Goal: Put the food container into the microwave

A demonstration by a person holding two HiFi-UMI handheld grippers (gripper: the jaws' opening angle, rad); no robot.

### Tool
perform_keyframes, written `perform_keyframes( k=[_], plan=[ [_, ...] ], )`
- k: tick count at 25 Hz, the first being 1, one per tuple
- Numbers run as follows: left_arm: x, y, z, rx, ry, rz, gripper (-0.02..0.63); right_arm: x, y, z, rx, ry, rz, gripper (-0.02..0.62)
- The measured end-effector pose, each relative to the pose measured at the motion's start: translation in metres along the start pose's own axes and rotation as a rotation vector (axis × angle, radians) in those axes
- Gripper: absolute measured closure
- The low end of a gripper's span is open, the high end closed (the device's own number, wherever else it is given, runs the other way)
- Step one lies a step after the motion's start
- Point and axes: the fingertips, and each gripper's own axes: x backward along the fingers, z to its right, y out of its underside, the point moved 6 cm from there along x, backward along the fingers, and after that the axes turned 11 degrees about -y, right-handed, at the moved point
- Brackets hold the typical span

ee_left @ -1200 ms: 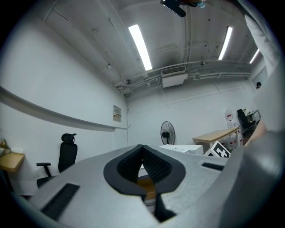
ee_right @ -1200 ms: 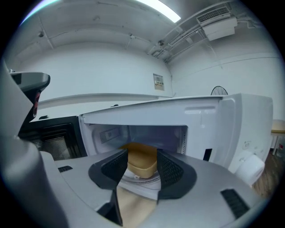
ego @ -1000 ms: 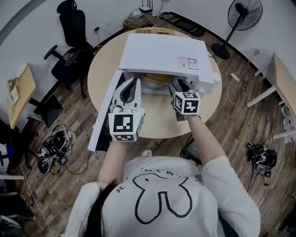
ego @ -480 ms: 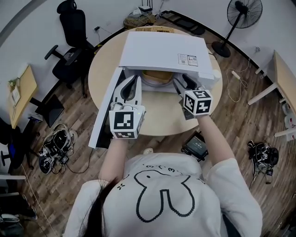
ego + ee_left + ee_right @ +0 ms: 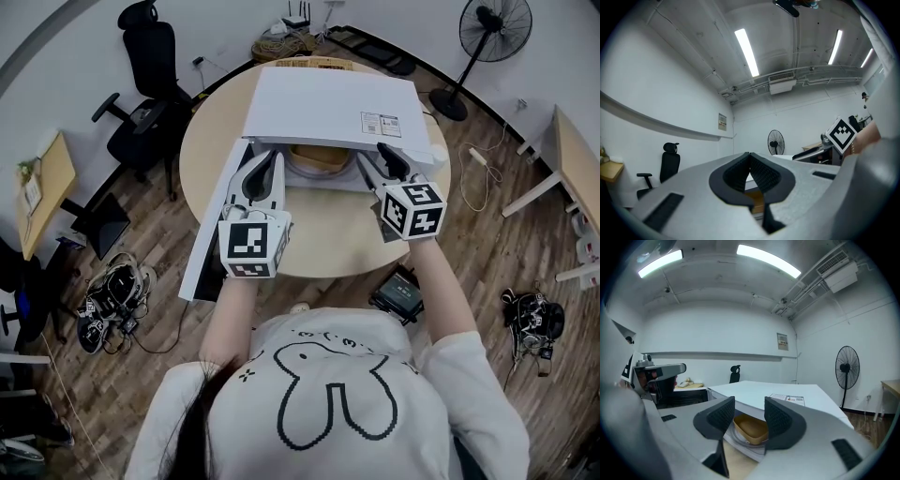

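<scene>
Container's in, door wide open
The food container (image 5: 314,156) sits inside the microwave (image 5: 328,103) on the round table (image 5: 328,239). The left gripper (image 5: 749,157) is pinched together on nothing, and the right gripper (image 5: 749,411) is spread apart and empty. Both are just outside the opening.

Label (image 5: 382,125) on microwave (image 5: 314,101) top: print too small to read. Wall sign (image 5: 782,341): illegible.

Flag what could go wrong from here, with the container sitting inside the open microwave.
1. The right claw, open and empty, points at the tan round food container in the white microwave; a forward slip could shove it off-centre.
2. The shut left claw lies alongside the open white door, so swinging that door shut may strike it.
</scene>
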Motion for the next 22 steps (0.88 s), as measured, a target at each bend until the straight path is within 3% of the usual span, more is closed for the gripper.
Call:
perform_keyframes(
  k=[9, 20, 22],
  plan=[
    [-0.006, -0.009, 0.001, -0.013, 0.01, 0.025, 0.597, 0.025, -0.038, -0.004, -0.006, 0.001, 0.111, 0.388],
    [-0.012, -0.025, -0.004, -0.023, 0.009, 0.064, 0.598, 0.057, -0.081, -0.018, 0.09, 0.02, 0.188, 0.391],
    [-0.014, -0.026, -0.006, -0.021, 0.006, 0.069, 0.597, 0.06, -0.082, -0.021, 0.108, 0.028, 0.186, 0.422]
  ],
)
